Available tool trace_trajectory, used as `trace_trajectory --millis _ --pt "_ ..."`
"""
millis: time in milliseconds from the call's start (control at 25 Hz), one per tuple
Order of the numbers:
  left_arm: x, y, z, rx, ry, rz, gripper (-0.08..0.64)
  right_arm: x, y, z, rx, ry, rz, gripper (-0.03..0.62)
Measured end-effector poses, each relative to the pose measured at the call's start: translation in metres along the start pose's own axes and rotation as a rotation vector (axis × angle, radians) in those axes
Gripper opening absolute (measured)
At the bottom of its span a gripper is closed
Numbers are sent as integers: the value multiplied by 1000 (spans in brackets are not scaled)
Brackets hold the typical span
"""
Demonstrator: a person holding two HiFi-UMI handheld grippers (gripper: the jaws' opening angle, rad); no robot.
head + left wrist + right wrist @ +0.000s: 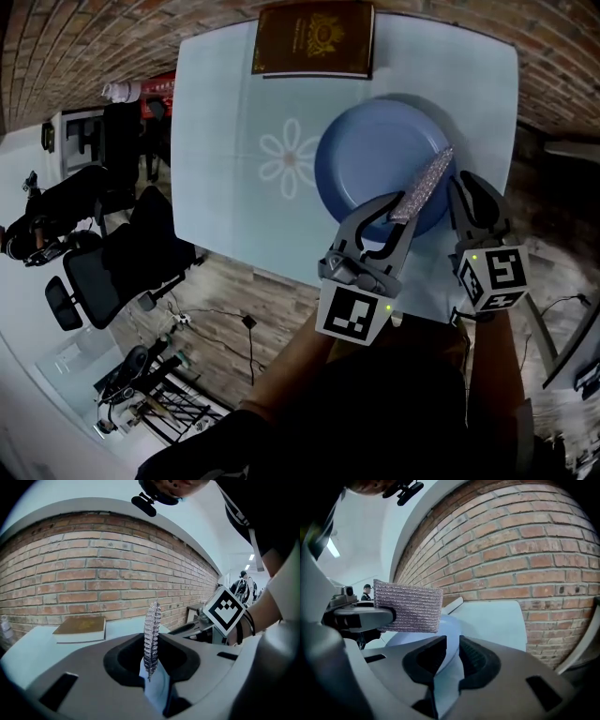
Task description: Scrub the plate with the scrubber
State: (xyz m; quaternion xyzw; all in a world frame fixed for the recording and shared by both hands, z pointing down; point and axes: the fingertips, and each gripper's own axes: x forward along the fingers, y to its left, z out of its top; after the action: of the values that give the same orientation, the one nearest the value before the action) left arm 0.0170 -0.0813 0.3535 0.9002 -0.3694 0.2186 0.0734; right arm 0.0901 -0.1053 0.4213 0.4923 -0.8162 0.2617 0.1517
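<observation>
Left gripper (151,660): fingers clamped flat on the lower end of the scrubber (151,632), dark pads on either face.
Scrubber: thin rectangular pad, silvery and glittery with fine knitted ribs. It sticks out past the fingers over the near right part of the plate (370,159); whether it touches, I cannot tell.
Right gripper (452,656): fingers almost together, ribbed black pads pinching the plate's near right rim.
Plate: round, smooth, blue, lying on the near right part of the table (220,197).
Table: pale, glossy, rounded corners, with a white flower motif (288,159) just left of the plate.
Book (314,37): brown cover with gold ornament, flat at the far edge.
Wall (525,550): rough red brick behind the table.
</observation>
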Motion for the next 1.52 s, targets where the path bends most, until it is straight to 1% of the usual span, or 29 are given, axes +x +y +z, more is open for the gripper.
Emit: trace_trajectory --millis 80,160,240,280,400,520,600,680,840,960,1120,1240,1360,1520 --pt "3 -5 -8 0 8 -9 83 2 -6 -14 28 34 -15 84" --pt "5 -9 -17 -12 20 -21 83 4 -8 -23 106 42 -6 89" --pt "8 -15 -23 -43 24 -38 83 6 -9 -26 180 40 14 89" --pt "10 -18 -24 -63 21 -48 83 7 -8 -26 188 40 22 89" --pt "16 -26 -30 -112 23 -71 83 11 -6 -25 147 47 28 84" --pt "21 -31 -41 -150 44 -66 83 11 -5 -26 110 58 15 80" --pt "23 -31 -45 -187 41 -67 83 11 -5 -26 96 62 13 80" --pt "26 -31 -48 -201 41 -72 83 13 -5 -26 88 62 10 80" --pt "30 -29 -49 -185 60 -77 80 13 -5 -27 96 63 6 78" --pt "35 -22 -46 -158 70 -72 80 13 -5 -26 104 61 4 77" --pt "42 -7 -41 -126 74 -28 78 12 -6 -25 102 58 -20 75" --pt "48 0 -40 -124 82 -12 77 12 -6 -24 99 51 -38 74" --pt "55 9 -38 -100 89 6 77 14 -7 -24 98 46 -54 72" --pt "61 32 -38 -103 100 47 77 14 -8 -23 91 45 -67 69"
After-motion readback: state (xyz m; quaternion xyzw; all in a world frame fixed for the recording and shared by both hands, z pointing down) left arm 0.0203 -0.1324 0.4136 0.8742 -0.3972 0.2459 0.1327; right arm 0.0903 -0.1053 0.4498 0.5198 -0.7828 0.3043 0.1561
